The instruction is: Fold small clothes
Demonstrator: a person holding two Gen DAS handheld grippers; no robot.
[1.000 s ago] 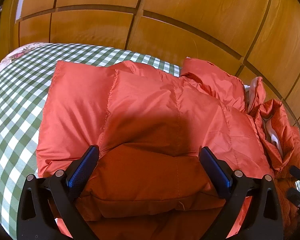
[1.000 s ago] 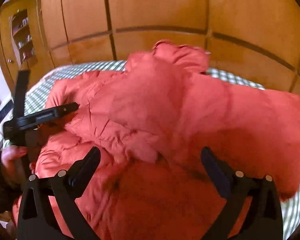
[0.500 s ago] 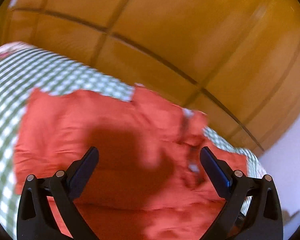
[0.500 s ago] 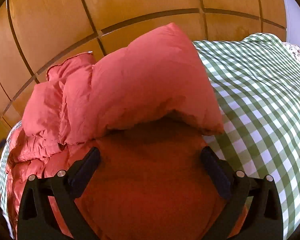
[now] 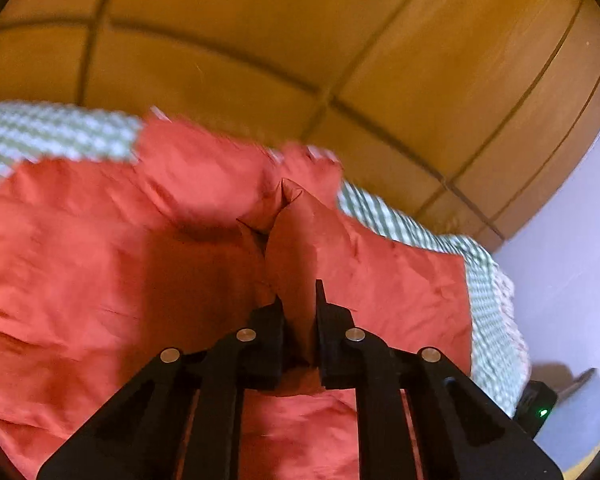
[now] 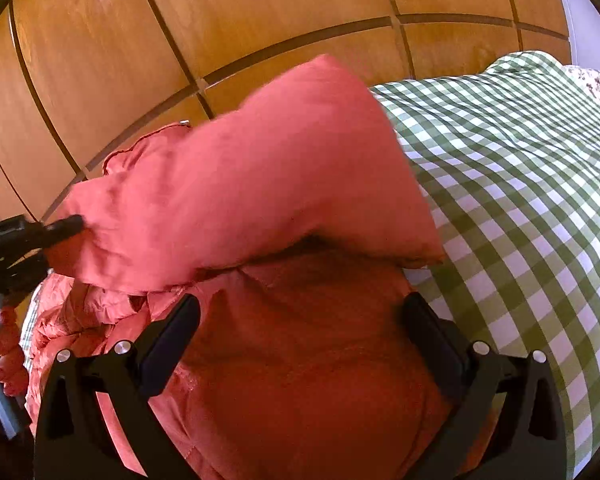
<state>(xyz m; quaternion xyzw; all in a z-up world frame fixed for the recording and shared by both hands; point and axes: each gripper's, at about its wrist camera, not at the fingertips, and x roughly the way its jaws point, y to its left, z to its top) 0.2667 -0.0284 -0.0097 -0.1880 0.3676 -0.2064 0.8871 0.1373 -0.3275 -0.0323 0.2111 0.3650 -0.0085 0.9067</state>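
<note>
1. My left gripper [image 5: 299, 304] pinches a raised fold of the red puffy jacket [image 5: 100, 264]; its 2 fingers are pressed onto the cloth.
2. My right gripper [image 6: 300, 332] is spread wide over the jacket [image 6: 300, 368], holding nothing.
3. The jacket lies on the green checked bedspread [image 6: 520, 200] (wooden panels [image 6: 100, 60] behind), 1 padded part folded over.
4. The left gripper [image 6: 66, 226] touches that fold's left edge.

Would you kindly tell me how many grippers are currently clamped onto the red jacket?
1: the left gripper pinches a fold of the red jacket. The right gripper hovers open over it.
</note>
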